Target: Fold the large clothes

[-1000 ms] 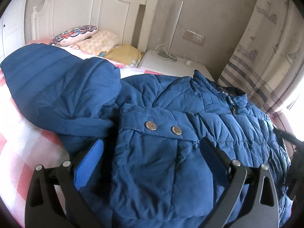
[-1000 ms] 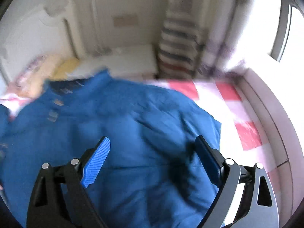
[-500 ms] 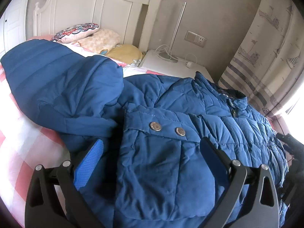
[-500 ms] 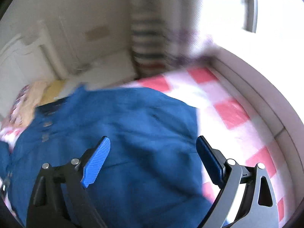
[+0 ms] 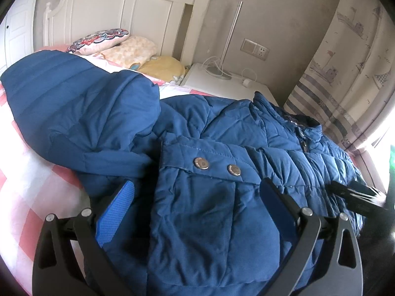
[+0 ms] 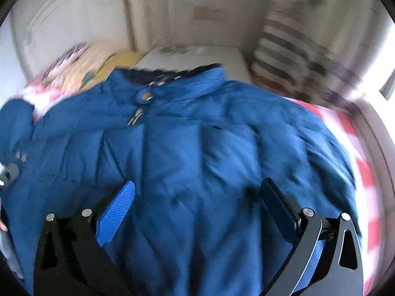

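A large blue padded jacket (image 5: 217, 135) lies spread on the bed, its sleeve (image 5: 81, 113) folded in at the left and a pocket flap with two metal snaps (image 5: 217, 166) in the middle. My left gripper (image 5: 197, 207) is open just above the pocket area, holding nothing. In the right wrist view the same jacket (image 6: 197, 153) shows with its collar and zipper (image 6: 145, 96) at the far end. My right gripper (image 6: 197, 207) is open over the jacket's body, empty. It also shows as a dark shape in the left wrist view (image 5: 358, 197).
The bed has a pink and white checked sheet (image 5: 32, 197) and pillows (image 5: 118, 46) by a white headboard (image 5: 128, 12). A white nightstand (image 5: 222, 83) with a lamp stands behind. A striped curtain (image 5: 345, 74) hangs at the right.
My right gripper has swung left, from the jacket's right edge to over its front, facing the collar. The left gripper has hardly moved. Both stay open.
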Action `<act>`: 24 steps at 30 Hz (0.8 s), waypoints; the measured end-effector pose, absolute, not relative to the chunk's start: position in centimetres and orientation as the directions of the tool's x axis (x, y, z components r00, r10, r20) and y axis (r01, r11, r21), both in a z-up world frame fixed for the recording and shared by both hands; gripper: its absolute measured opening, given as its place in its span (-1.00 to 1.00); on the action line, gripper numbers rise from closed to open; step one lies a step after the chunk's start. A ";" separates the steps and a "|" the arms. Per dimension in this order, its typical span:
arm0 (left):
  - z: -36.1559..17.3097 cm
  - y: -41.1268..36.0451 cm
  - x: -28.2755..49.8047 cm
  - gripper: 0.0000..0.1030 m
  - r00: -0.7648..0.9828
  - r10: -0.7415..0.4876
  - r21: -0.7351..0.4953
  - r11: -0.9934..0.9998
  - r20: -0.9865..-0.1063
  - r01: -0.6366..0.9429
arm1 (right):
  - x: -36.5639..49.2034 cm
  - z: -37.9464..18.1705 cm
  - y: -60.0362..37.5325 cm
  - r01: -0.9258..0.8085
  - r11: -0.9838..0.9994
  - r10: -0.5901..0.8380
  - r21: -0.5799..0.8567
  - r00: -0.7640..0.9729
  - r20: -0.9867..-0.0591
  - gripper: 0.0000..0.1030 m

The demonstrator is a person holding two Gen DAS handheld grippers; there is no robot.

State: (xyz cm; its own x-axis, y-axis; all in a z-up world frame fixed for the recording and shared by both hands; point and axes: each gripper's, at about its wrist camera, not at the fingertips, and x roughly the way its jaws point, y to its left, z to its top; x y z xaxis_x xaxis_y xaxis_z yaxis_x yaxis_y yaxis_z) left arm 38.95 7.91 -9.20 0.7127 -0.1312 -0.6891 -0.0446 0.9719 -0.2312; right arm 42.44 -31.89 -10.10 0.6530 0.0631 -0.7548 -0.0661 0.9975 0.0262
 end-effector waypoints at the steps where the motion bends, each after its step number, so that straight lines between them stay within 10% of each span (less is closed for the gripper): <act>1: -9.3 8.0 39.0 0.95 0.711 -0.133 -0.233 0.971 -0.691 -0.045 | 41.2 -9.8 -32.0 -0.067 0.997 0.063 0.025 0.671 -0.739 0.89; 15: -8.2 12.7 38.1 0.95 0.747 -0.267 -0.450 0.892 -0.609 -0.048 | 38.9 -12.8 -38.1 0.096 0.993 -0.009 0.064 0.615 -0.788 0.91; 24: -5.4 33.5 37.0 0.95 0.807 0.007 -0.594 0.674 -0.590 -0.440 | 38.2 -12.6 -38.3 0.093 0.991 0.013 0.091 0.628 -0.778 0.91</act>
